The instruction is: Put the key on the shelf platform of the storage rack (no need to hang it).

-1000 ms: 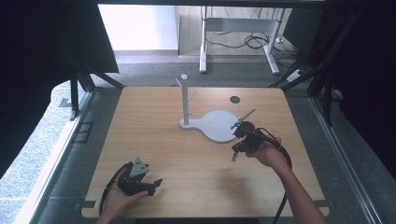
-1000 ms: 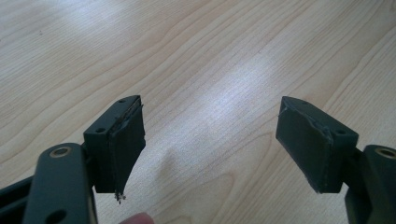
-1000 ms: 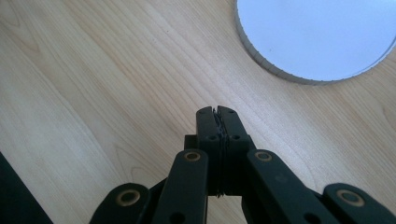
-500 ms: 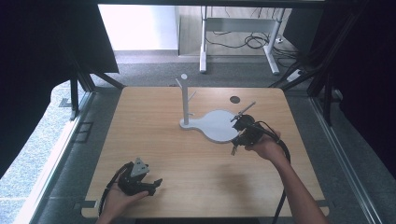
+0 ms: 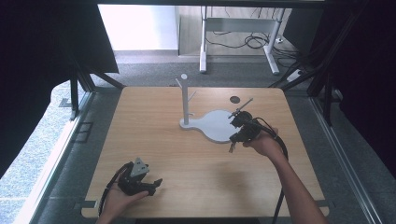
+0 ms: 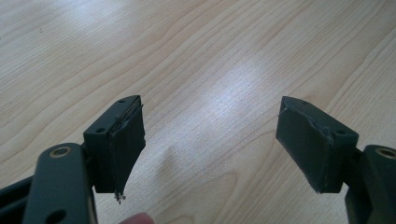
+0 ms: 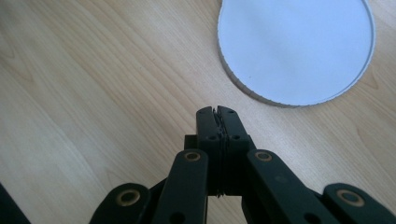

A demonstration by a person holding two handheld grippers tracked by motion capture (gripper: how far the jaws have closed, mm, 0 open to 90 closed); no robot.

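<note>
On the wooden table (image 5: pixel 187 154), well past the middle, stands a white stand (image 5: pixel 205 123): a round flat base plate joined to a thin upright post with short pegs near its top. A small dark disc (image 5: pixel 234 99) lies on the wood behind the plate, apart from it.

At the plate's right edge the right gripper (image 5: pixel 232 148) hangs in the person's right hand (image 5: pixel 261 143), tips pointing down toward the wood just off the plate's near rim. Seen from its own camera, the right gripper's jaws are pressed flat together with nothing between them, the plate just ahead.

Near the table's front left corner, well apart from the stand, the left gripper (image 5: pixel 156 183) rests low over the wood in the left hand (image 5: pixel 119 200). Its two black pads (image 6: pixel 125 140) stand wide apart over bare wood.
</note>
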